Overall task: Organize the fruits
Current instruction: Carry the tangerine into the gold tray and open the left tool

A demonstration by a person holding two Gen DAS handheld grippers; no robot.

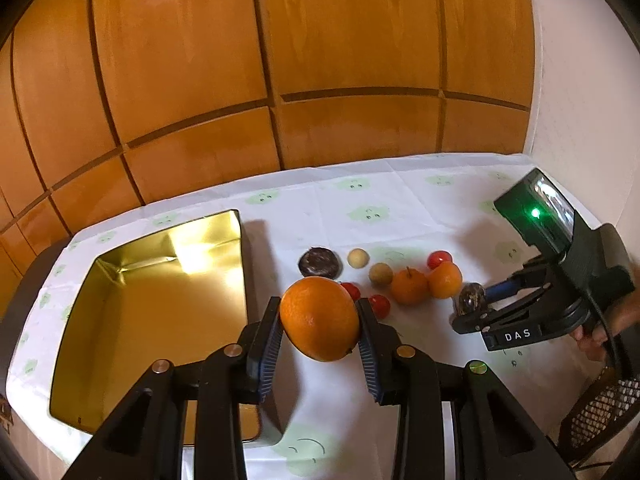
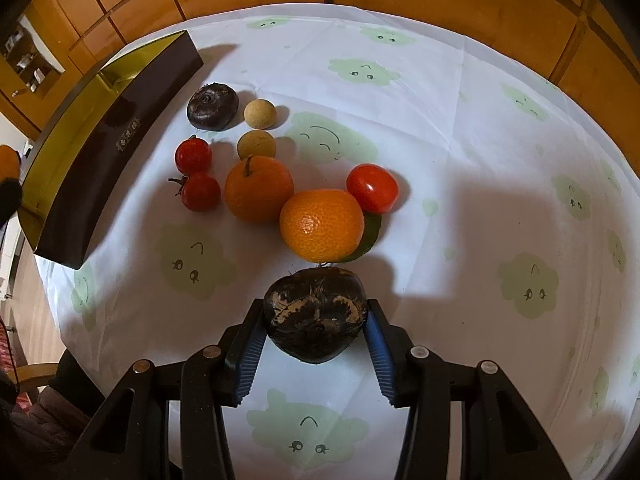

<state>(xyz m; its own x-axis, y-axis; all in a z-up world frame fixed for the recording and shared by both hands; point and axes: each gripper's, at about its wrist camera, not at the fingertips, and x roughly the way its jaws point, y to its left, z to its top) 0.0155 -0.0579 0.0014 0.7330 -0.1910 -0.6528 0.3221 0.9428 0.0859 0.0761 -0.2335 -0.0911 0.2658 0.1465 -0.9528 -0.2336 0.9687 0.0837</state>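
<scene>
My left gripper is shut on a large orange and holds it above the cloth, just right of the open gold tin. My right gripper is shut on a dark brown water chestnut, also seen in the left wrist view. On the cloth lie two small oranges, three cherry tomatoes, two beige longans and another dark chestnut.
The tin has dark outer walls and stands at the left of the table. A white cloth with green cloud faces covers the table. Wooden panelling rises behind it. A wicker chair stands at the right.
</scene>
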